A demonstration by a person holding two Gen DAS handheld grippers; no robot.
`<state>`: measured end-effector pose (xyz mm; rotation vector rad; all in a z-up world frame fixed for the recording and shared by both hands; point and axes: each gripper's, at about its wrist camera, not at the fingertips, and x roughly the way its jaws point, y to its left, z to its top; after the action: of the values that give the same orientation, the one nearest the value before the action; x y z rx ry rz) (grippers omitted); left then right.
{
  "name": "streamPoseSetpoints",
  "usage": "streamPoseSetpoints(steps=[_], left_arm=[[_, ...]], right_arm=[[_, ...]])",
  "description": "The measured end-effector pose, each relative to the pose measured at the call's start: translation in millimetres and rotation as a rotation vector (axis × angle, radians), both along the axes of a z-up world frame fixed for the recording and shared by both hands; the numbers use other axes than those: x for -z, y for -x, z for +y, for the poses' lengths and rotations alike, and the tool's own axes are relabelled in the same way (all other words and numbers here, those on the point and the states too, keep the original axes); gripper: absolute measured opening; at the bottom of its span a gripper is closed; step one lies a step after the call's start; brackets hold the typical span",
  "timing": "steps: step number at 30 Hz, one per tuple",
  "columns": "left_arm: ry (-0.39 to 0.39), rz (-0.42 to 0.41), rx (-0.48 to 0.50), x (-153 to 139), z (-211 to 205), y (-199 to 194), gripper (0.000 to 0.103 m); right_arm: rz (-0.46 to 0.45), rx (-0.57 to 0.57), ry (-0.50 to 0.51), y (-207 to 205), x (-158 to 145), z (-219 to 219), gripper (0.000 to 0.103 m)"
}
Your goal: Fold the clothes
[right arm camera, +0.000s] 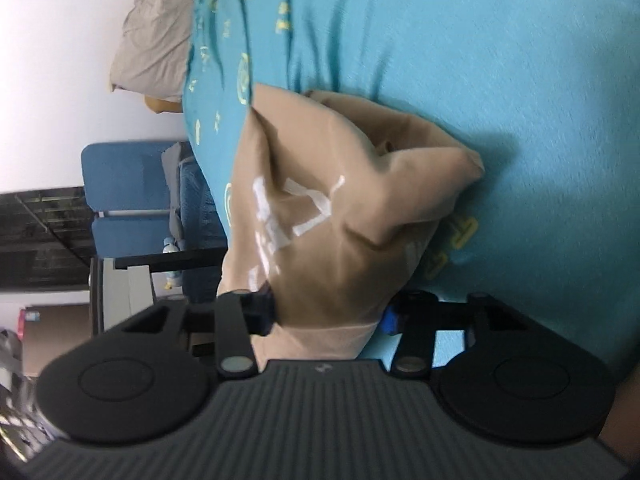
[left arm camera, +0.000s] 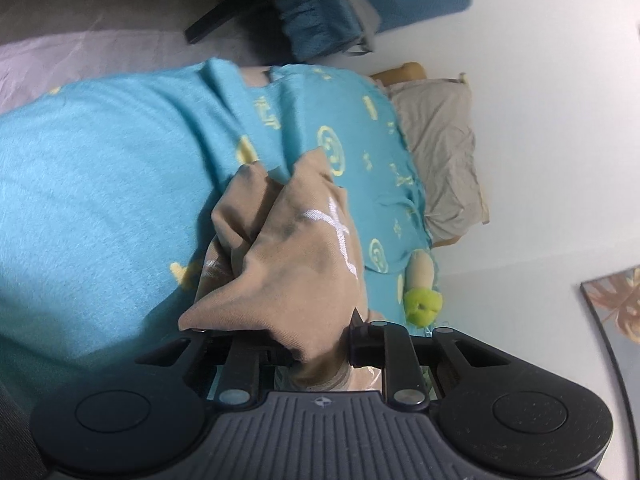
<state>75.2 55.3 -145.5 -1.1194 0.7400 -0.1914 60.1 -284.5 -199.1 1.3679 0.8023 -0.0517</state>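
Observation:
A tan garment with white print (left arm camera: 288, 256) is bunched up over a turquoise blanket (left arm camera: 100, 168) on a bed. My left gripper (left arm camera: 316, 352) is shut on one part of the garment, whose cloth covers the fingertips. In the right wrist view the same tan garment (right arm camera: 332, 216) hangs in folds from my right gripper (right arm camera: 332, 316), which is shut on another part of it. The turquoise blanket (right arm camera: 500, 80) lies behind it. Both views are tilted sideways.
A grey pillow (left arm camera: 440, 152) lies at the head of the bed by a white wall; it also shows in the right wrist view (right arm camera: 156, 36). A plush toy with a green end (left arm camera: 422, 288) lies on the blanket. A blue chair (right arm camera: 124, 200) draped with jeans stands beside the bed.

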Motion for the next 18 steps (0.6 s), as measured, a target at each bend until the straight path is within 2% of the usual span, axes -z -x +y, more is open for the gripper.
streamPoseSetpoints(steps=[2,4,11,14,18], left_arm=[[-0.032,-0.037,0.016,-10.1,-1.0,7.5,0.023],[-0.035,-0.054,0.035,-20.7,0.6,16.3,0.023],[0.076,-0.037,0.101,-77.8,-12.7,38.2,0.023],[0.094,-0.034,0.162,-117.3,-41.5,39.4,0.023],[0.087,-0.049,0.273,-168.6,-122.4,25.3,0.023]], right_arm=[[-0.042,-0.022,0.080,2.3,-12.9,6.7,0.041],[-0.053,-0.025,0.106,9.1,-24.5,11.0,0.039],[-0.129,0.010,0.113,44.2,-85.5,-11.7,0.039],[-0.166,0.045,0.097,63.6,-117.3,-35.1,0.039],[-0.216,0.096,0.105,87.9,-157.5,-90.0,0.039]])
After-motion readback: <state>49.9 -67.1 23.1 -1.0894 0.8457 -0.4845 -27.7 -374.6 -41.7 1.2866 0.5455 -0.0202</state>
